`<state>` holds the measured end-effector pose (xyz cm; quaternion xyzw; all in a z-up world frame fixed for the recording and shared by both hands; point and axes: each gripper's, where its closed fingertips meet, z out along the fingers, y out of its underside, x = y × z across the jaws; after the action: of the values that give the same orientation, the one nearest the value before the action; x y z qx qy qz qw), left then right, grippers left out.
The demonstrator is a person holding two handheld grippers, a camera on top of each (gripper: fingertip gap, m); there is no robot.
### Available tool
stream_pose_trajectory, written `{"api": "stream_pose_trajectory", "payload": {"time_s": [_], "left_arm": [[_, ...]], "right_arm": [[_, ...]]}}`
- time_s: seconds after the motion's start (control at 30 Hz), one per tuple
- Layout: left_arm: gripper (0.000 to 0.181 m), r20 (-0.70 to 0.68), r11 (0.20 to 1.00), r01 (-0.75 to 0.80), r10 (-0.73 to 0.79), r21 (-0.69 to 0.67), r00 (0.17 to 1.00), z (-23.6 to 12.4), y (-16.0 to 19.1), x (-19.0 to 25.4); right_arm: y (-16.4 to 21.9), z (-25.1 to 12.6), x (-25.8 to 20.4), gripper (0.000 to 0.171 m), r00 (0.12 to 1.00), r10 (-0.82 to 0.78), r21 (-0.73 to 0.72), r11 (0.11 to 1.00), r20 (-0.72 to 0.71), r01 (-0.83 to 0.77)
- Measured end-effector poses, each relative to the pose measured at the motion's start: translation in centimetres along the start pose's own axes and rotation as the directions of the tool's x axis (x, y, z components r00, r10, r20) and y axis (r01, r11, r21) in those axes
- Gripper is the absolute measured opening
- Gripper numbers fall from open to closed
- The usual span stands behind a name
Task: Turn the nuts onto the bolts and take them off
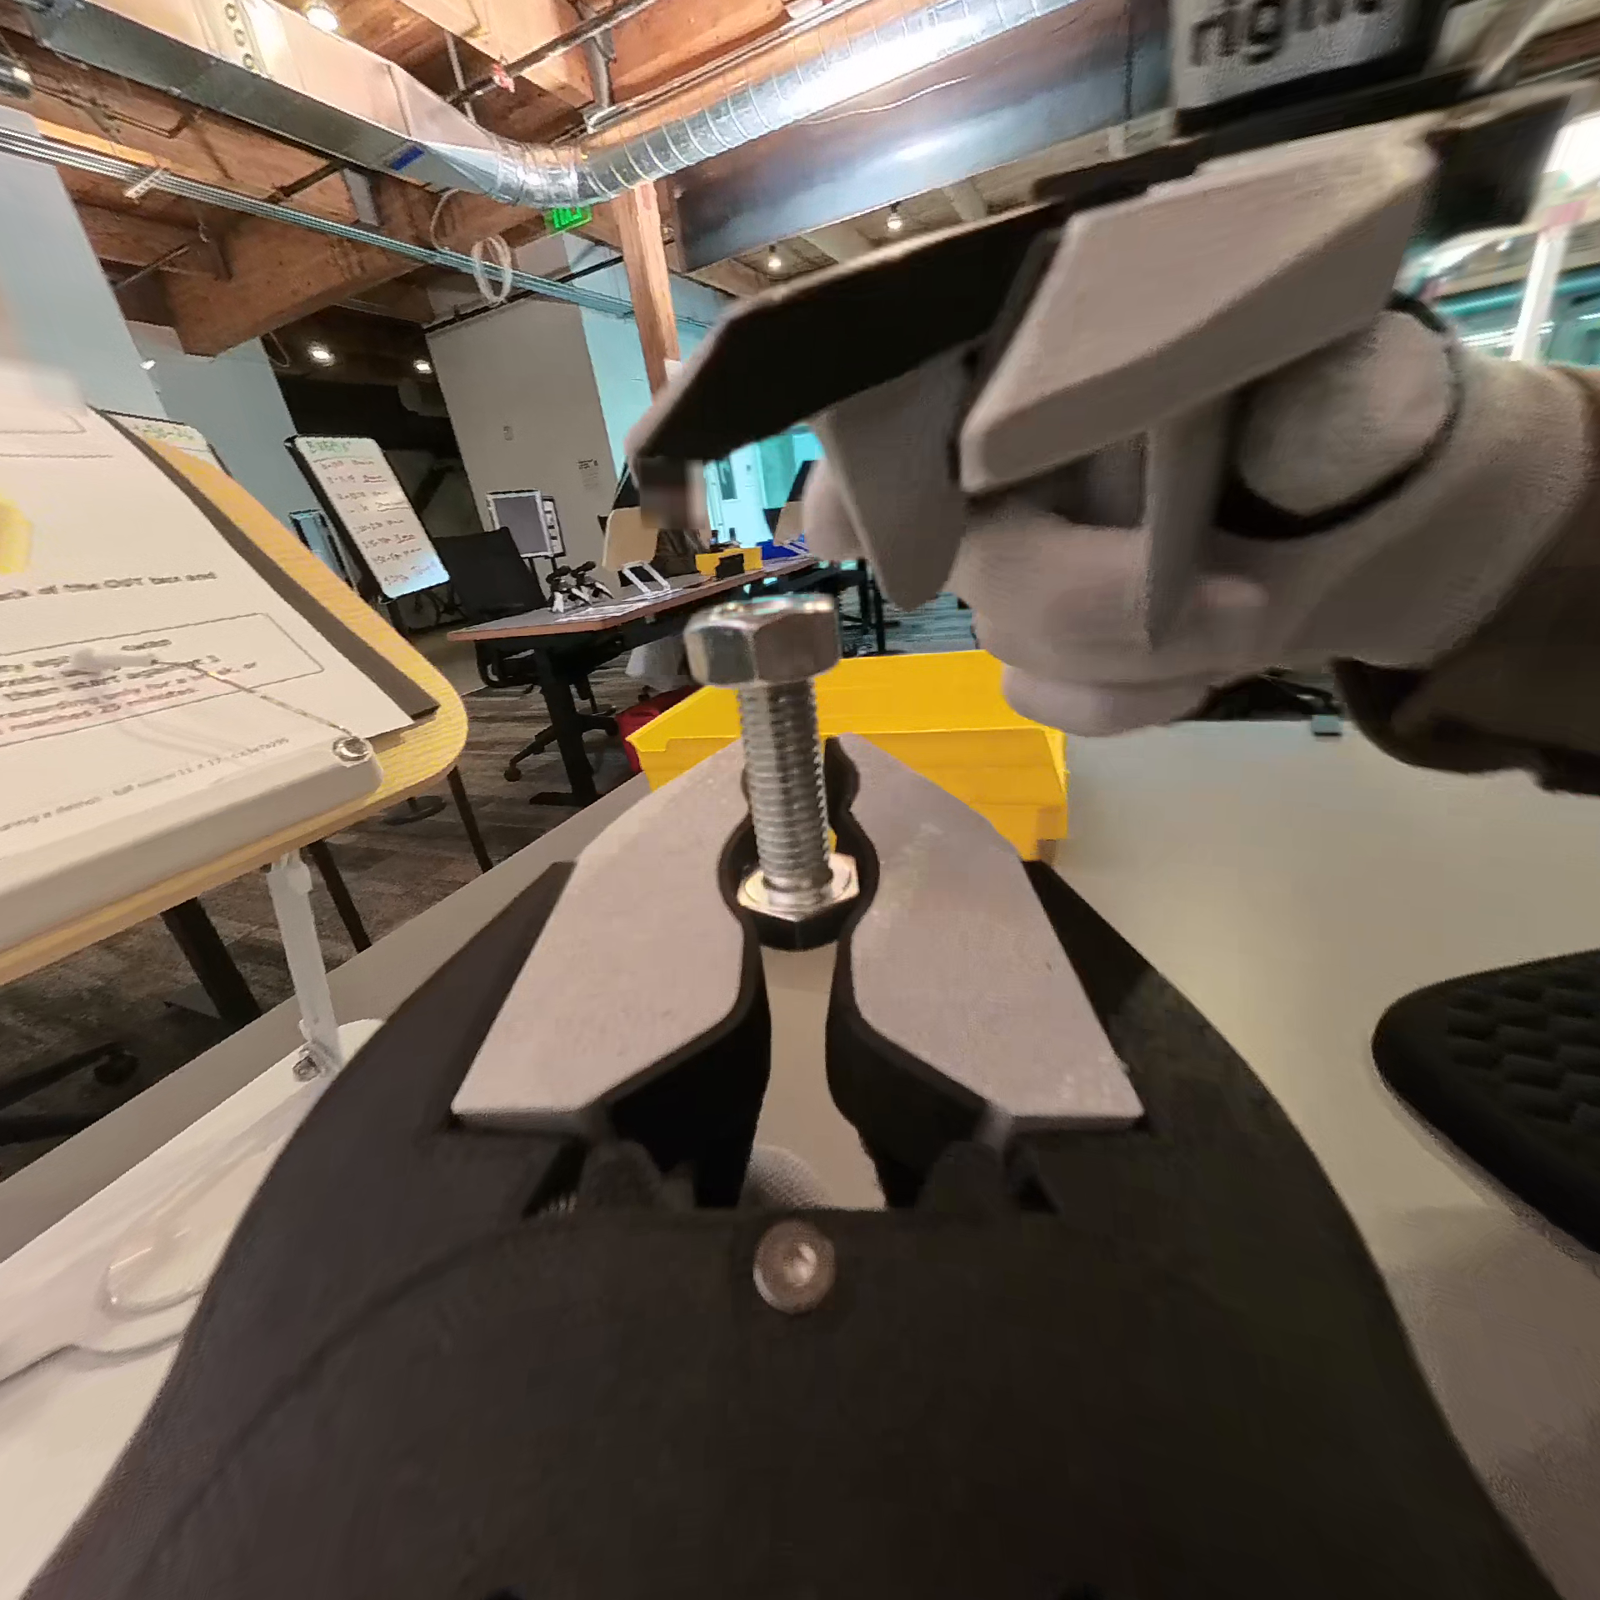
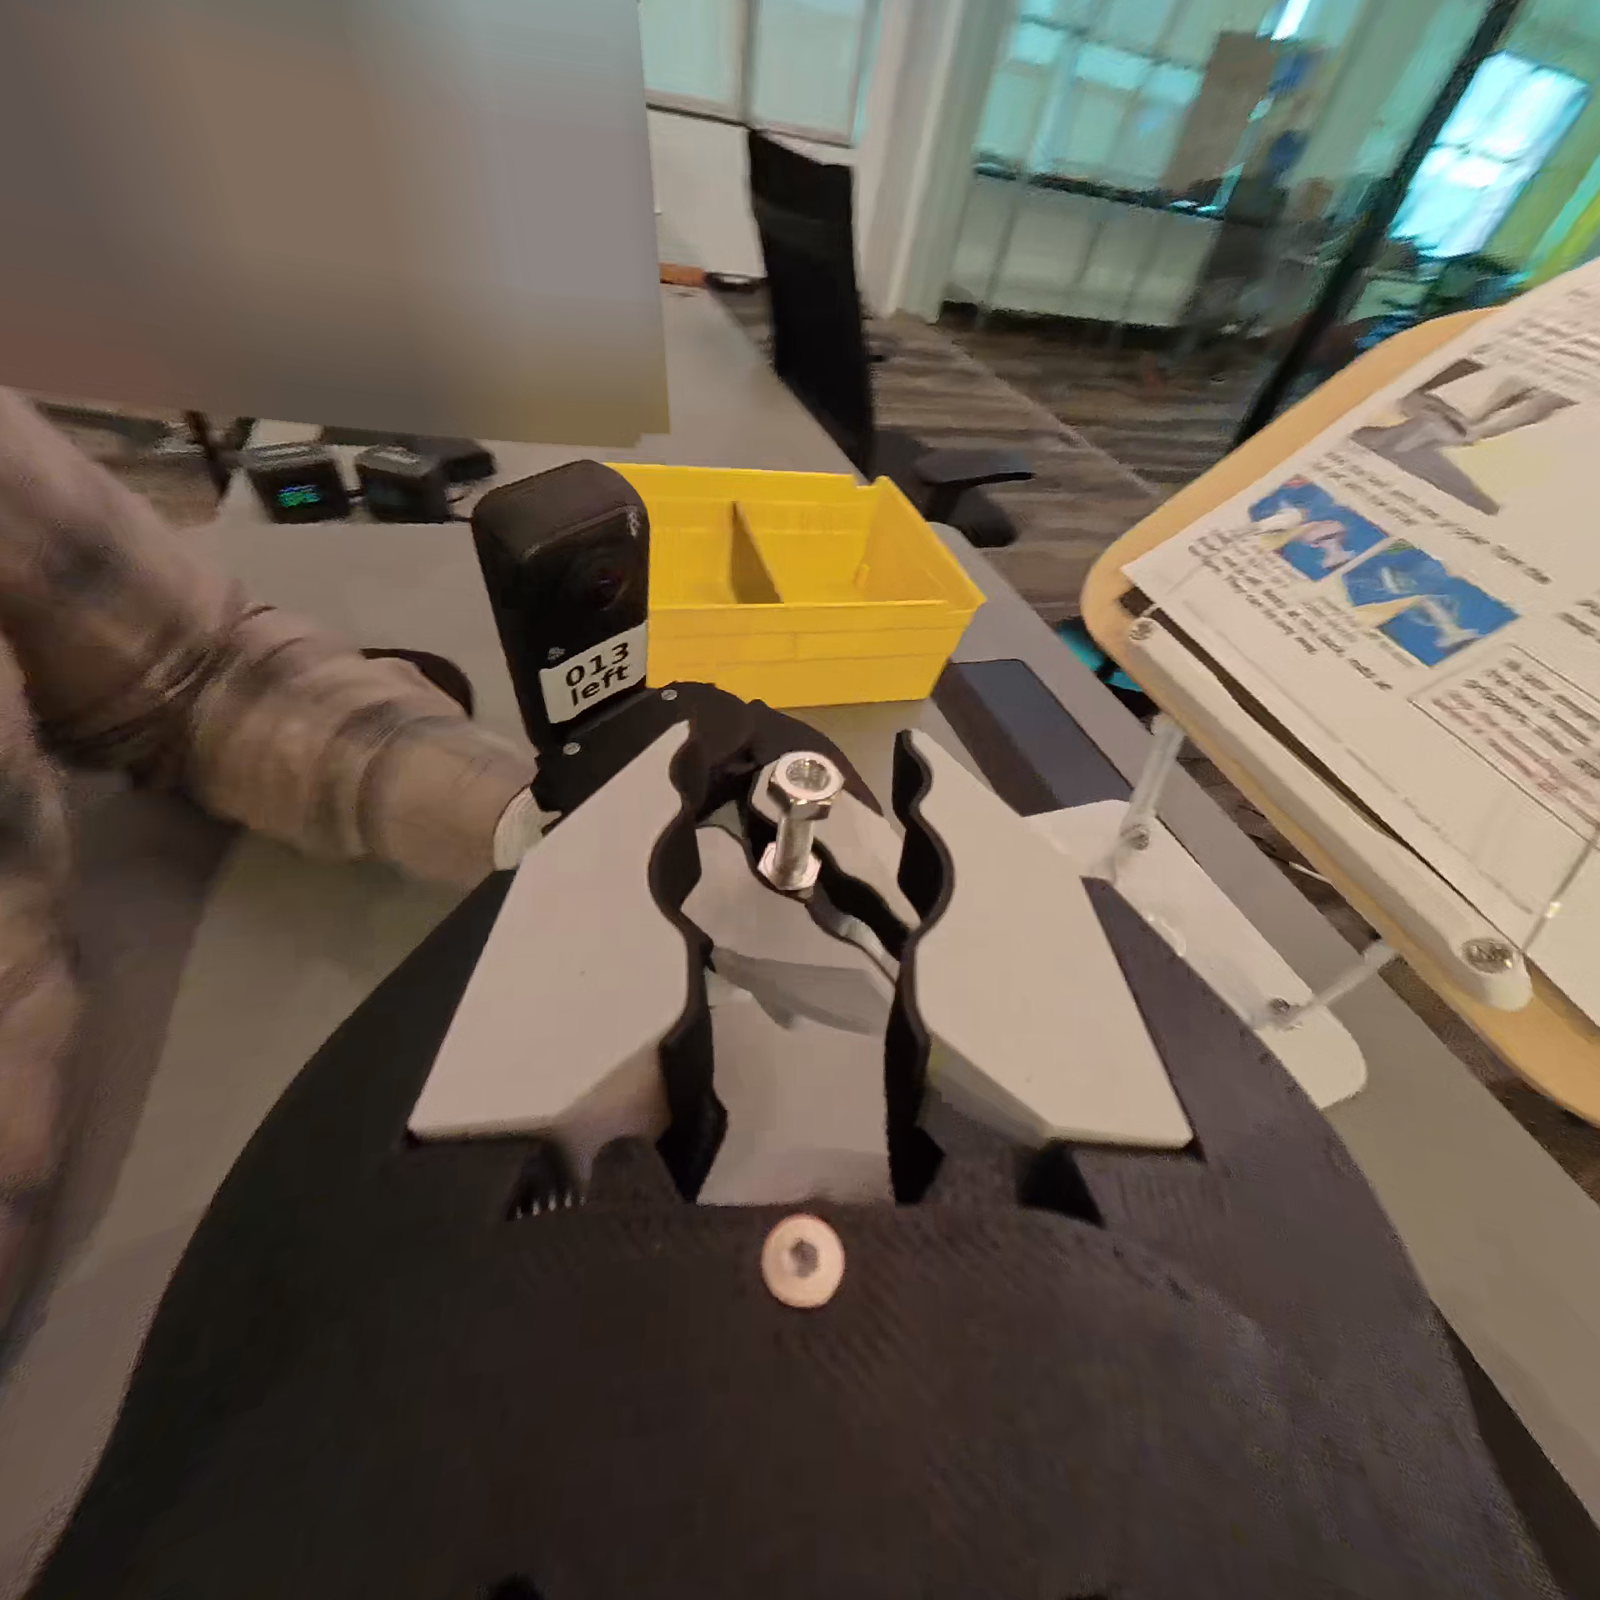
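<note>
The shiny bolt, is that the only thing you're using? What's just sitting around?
In use:
shiny steel hex-head bolt
small steel hex nut
left gripper, shut on the nut
right gripper, open

Just lying about:
yellow plastic divided bin
printed instruction sheet

The left wrist view sits low behind the left tongs, looking level across the counter and up toward the ceiling, very near the bolt. The right wrist view looks steeply down past the right tongs from above. Both share the bolt, the yellow bin beyond it, and the document stand.
</note>
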<state>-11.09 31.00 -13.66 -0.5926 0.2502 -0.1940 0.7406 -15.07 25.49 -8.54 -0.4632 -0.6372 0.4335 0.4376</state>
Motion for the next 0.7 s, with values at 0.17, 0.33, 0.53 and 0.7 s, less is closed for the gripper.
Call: {"api": "stream_pose_trajectory", "payload": {"time_s": [0.17, 0.33, 0.53, 0.7], "left_arm": [[0.010, -0.041, 1.000, -0.007, 0.007, -0.004, 0.999, 0.0, 0.1, 0.6], [0.010, -0.058, 1.000, -0.008, 0.007, -0.014, 0.998, 0.1, 0.4, 0.8], [0.010, -0.049, 1.000, -0.007, 0.007, -0.019, 0.999, 0.1, 0.6, 0.6], [0.010, -0.033, 1.000, -0.007, 0.006, -0.027, 0.999, 0.2, 0.8, 0.5]], "right_arm": [[0.9, -0.3, -0.2, 0.038, 0.975, -0.039, -0.044, 0.998, 0.217, 0.050], [2.1, 0.3, -0.2, 0.030, 0.951, -0.047, -0.079, 0.994, 0.304, 0.074], [2.5, 0.6, -0.4, 0.016, 0.945, -0.034, -0.079, 0.995, 0.324, 0.063], [2.7, 0.6, -0.1, 0.016, 0.964, -0.001, -0.068, 0.997, 0.265, 0.020]]}}
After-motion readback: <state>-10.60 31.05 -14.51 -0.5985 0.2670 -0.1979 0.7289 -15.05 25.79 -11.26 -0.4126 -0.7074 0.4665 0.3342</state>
